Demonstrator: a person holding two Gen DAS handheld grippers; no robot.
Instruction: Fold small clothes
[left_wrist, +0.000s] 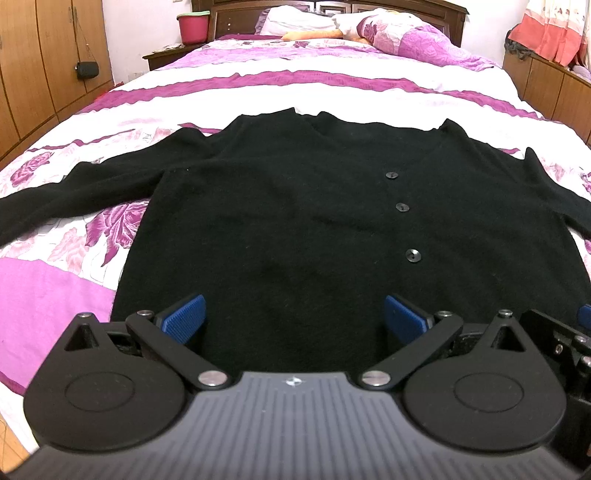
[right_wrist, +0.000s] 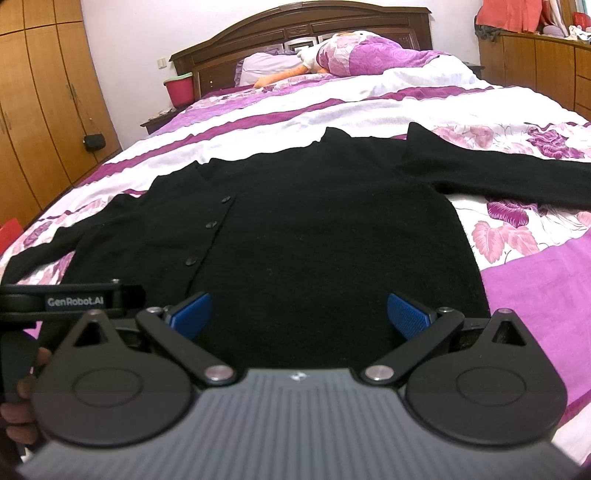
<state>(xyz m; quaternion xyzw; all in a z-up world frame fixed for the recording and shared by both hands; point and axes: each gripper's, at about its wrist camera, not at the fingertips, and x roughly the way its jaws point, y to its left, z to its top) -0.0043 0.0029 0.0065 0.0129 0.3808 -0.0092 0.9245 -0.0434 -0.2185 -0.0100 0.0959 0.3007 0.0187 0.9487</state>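
Observation:
A black buttoned cardigan (left_wrist: 295, 206) lies flat and front-up on the bed, sleeves spread out to both sides, neck toward the headboard. In the right wrist view the same cardigan (right_wrist: 332, 236) fills the middle, its right sleeve (right_wrist: 498, 173) stretched to the right. My left gripper (left_wrist: 294, 317) hovers over the hem, open wide, blue pads (left_wrist: 186, 317) apart with only cloth seen between them. My right gripper (right_wrist: 300, 315) is open too, above the hem's right half. The left gripper's body (right_wrist: 74, 301) shows at the left edge of the right wrist view.
The bed has a purple and white floral cover (left_wrist: 55, 295). Pillows (left_wrist: 388, 33) and a dark wooden headboard (right_wrist: 295, 29) are at the far end. A pink bucket (left_wrist: 192, 27) stands on a nightstand at left. Wooden wardrobes (left_wrist: 37, 74) line the left side.

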